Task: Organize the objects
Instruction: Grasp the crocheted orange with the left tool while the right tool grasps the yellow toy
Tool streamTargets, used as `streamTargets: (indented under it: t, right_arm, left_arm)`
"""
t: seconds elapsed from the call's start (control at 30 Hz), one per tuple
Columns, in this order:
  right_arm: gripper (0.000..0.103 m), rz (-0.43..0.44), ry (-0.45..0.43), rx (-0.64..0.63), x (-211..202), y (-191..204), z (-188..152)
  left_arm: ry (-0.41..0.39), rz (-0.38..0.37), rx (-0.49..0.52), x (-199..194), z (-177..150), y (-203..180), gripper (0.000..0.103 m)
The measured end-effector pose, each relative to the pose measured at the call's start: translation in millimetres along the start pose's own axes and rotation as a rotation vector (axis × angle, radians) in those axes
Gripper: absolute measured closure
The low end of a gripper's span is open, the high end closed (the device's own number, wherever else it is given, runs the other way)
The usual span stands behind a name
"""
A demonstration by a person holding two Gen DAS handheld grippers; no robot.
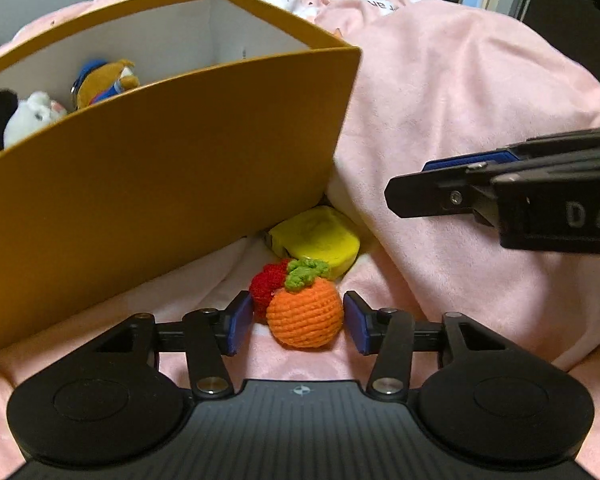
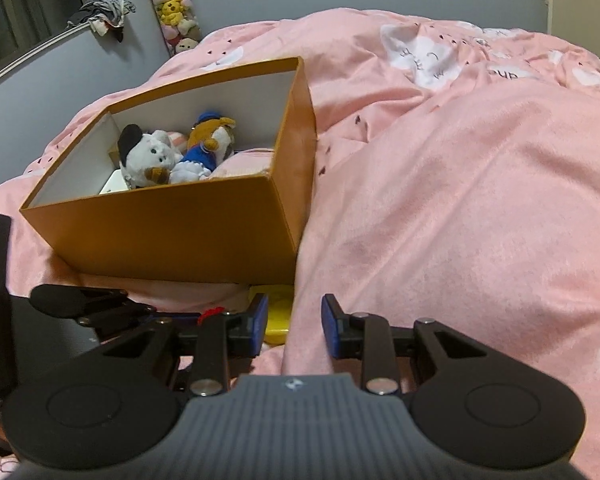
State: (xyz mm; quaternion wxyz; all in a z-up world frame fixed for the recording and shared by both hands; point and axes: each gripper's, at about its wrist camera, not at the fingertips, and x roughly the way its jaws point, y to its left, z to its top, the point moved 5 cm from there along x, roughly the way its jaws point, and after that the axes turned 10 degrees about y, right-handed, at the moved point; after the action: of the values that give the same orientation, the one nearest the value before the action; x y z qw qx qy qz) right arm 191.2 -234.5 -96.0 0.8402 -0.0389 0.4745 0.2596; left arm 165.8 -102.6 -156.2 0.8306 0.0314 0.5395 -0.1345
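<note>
Left wrist view: left gripper [image 1: 298,322] parted around crocheted orange [image 1: 305,314], pads just beside it, contact uncertain; red crocheted piece [image 1: 266,286] and yellow pouch [image 1: 316,240] behind, at foot of orange box [image 1: 160,184]. Right wrist view: right gripper [image 2: 294,330] narrowly parted, empty, over pink duvet [image 2: 440,200]; plush toys [image 2: 172,154] inside box.

Crocheted yarn orange [image 1: 305,312] and red berry [image 1: 266,284], rough knit. Box [image 1: 160,184] matt orange cardboard, white inside; plush toys [image 2: 168,152] fuzzy. Blanket [image 1: 460,120] soft pink velvety cloth; yellow case [image 1: 320,240] smooth plastic.
</note>
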Motion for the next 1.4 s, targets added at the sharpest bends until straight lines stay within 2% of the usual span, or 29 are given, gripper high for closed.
streamTargets:
  t: [0.07, 0.27, 0.33, 0.37, 0.53, 0.63, 0.73, 0.93, 1.17, 1.4]
  right_arm:
    - [0.071, 0.021, -0.011, -0.034, -0.6, 8.4, 1.4]
    - [0.071, 0.036, 0.041, -0.092, 18.3, 30.5, 8.0]
    - [0.068, 0.036, 0.067, -0.087, 28.3, 33.4, 9.4]
    - [0.063, 0.03, 0.082, -0.087, 34.8, 34.5, 10.3]
    - [0.049, -0.041, 0.164, -0.051, 64.9, 29.3, 11.8]
    - [0.048, -0.079, 0.194, -0.004, 78.0, 17.7, 12.9]
    - [0.046, -0.056, 0.214, 0.028, 86.9, 9.5, 13.0]
    - [0.045, -0.056, 0.224, -0.021, 100.6, 12.8, 9.4]
    - [0.047, -0.039, 0.222, -0.008, 86.3, 14.5, 7.0]
    - [0.048, -0.026, 0.164, -0.064, 28.5, 33.1, -3.3]
  left_arm:
    - [-0.01, 0.0, -0.019, -6.4, -2.5, 4.7, 0.056]
    - [-0.049, 0.051, -0.123, -39.4, -19.4, 37.5, 0.058]
    - [-0.066, 0.063, -0.168, -48.0, -23.6, 50.4, 0.058]
    - [-0.072, 0.067, -0.192, -50.3, -24.9, 55.8, 0.058]
    - [-0.083, 0.041, -0.232, -51.2, -23.1, 63.4, 0.058]
    - [-0.083, 0.021, -0.234, -51.6, -25.1, 63.3, 0.058]
    - [-0.075, 0.0, -0.253, -44.1, -22.8, 68.7, 0.058]
    - [-0.062, -0.026, -0.28, -39.1, -28.1, 73.2, 0.058]
    - [-0.071, -0.046, -0.277, -46.3, -27.4, 72.1, 0.058]
    - [-0.107, -0.128, -0.229, -80.2, -24.2, 61.0, 0.058]
